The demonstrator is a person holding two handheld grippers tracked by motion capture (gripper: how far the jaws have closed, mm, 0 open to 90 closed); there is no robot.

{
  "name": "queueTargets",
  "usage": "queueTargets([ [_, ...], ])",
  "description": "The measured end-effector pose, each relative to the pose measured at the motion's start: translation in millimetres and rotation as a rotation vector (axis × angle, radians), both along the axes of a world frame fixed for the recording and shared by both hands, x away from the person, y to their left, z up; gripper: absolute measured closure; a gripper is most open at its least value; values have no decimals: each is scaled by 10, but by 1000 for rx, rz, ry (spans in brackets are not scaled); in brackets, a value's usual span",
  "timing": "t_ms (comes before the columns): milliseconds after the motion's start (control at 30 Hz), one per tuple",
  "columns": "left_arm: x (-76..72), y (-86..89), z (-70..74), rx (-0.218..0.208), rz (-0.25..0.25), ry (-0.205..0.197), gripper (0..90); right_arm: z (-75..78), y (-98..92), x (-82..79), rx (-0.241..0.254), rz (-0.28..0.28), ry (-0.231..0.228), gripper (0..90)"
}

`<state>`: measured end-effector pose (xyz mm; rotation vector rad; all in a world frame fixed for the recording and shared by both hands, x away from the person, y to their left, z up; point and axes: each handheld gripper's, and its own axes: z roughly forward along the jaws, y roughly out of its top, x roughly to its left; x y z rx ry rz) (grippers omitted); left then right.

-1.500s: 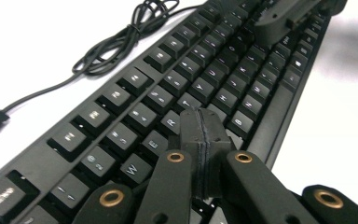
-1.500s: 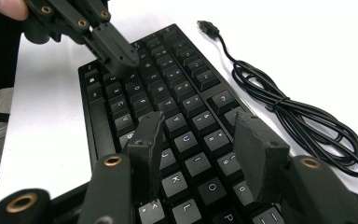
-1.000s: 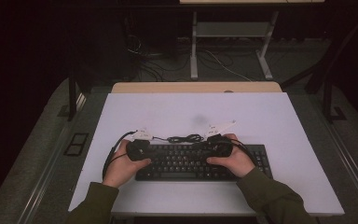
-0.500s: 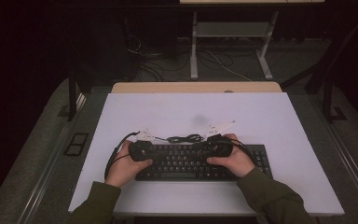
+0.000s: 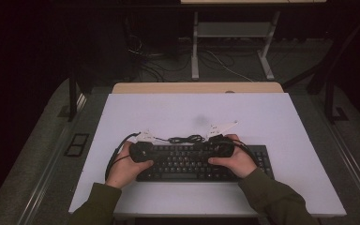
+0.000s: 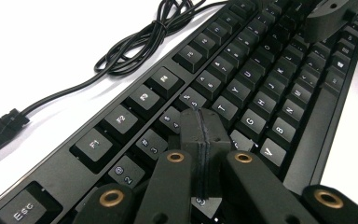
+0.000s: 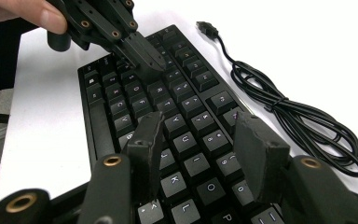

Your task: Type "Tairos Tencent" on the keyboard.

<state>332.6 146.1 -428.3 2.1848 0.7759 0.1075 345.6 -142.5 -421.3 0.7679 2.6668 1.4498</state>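
1. A black keyboard (image 5: pixel 201 161) lies flat at the near middle of the white desk (image 5: pixel 262 117), its long axis running left to right.
2. My left gripper (image 6: pixel 200 135) hovers over the keyboard's left keys, fingers pressed together, empty.
3. My right gripper (image 7: pixel 200 149) hovers over its right keys, fingers spread apart.
4. The keyboard's coiled cable (image 5: pixel 187 138) lies just behind it.

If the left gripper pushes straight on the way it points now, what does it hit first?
Most likely the keyboard itself. The left gripper, jaws shut, points low along the key rows, with its tip over the keys near R and T. Farther along that line is the right gripper, but depth is hard to judge.
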Motion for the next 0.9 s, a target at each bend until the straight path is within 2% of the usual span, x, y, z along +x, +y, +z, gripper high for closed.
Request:
queueTargets([
  [233, -17, 19, 34, -17, 2, -4, 885, 7, -8, 1, 1, -4, -1, 523],
  [400, -44, 23, 67, -39, 10, -13, 814, 9, -7, -2, 2, 1, 5, 550],
  [600, -74, 31, 72, -51, 9, -13, 685, 21, -3, -10, 13, 13, 32, 643],
  [900, -101, 39, 111, -71, 22, -39, 518, 36, 32, -37, 6, 56, 77, 811],
])
